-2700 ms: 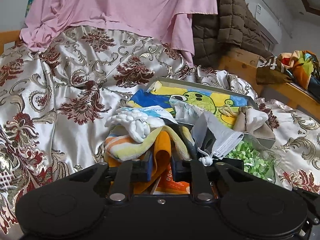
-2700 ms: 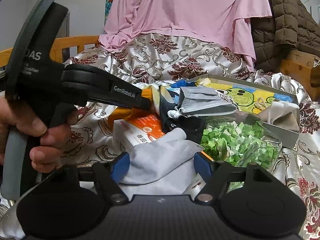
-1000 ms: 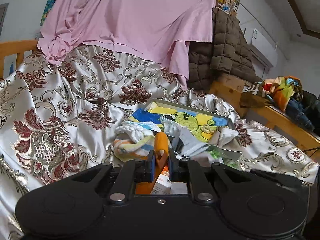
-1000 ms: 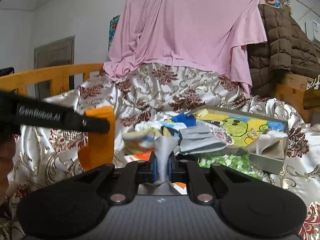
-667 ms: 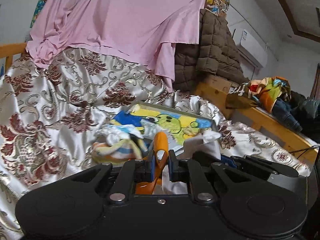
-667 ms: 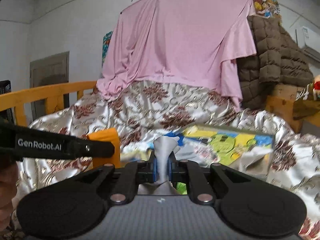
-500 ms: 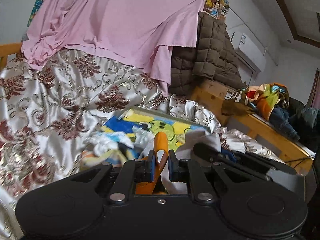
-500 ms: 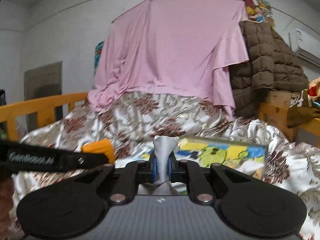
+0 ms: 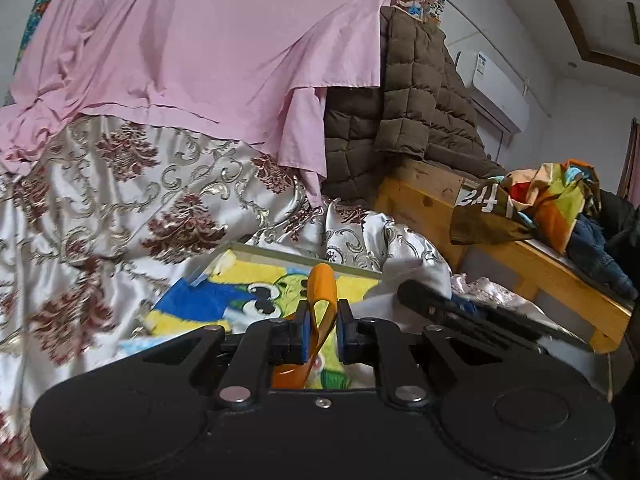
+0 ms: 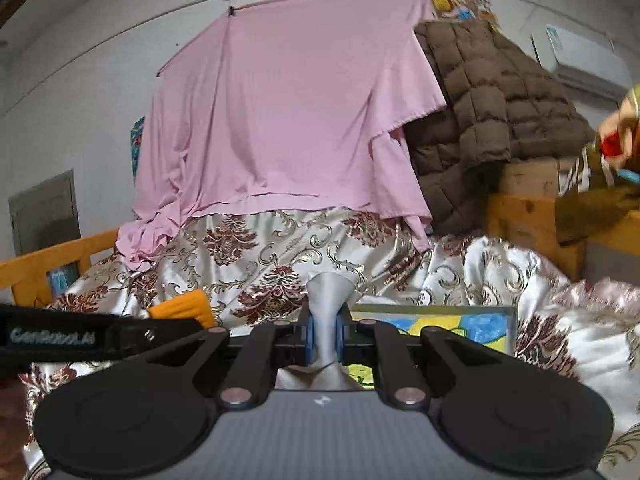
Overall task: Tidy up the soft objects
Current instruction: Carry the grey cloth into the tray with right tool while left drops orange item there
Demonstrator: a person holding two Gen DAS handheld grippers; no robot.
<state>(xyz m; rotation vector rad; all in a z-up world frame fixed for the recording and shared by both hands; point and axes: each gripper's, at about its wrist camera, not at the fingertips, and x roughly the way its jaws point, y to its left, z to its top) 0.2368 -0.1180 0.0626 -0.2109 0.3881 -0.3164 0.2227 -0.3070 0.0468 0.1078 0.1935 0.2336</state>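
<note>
Both grippers lifted off the pile, left gripper pinching orange cloth, right gripper pinching grey cloth

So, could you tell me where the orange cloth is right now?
The orange cloth is pinched in the left gripper, held above the cartoon-print tray; the right wrist view shows it at lower left.

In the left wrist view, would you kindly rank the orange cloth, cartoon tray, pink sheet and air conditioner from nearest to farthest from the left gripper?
1. Orange cloth, clamped in the left gripper.
2. Cartoon tray, just beyond.
3. Pink sheet, hanging behind.
4. Air conditioner, upper right wall.
</note>
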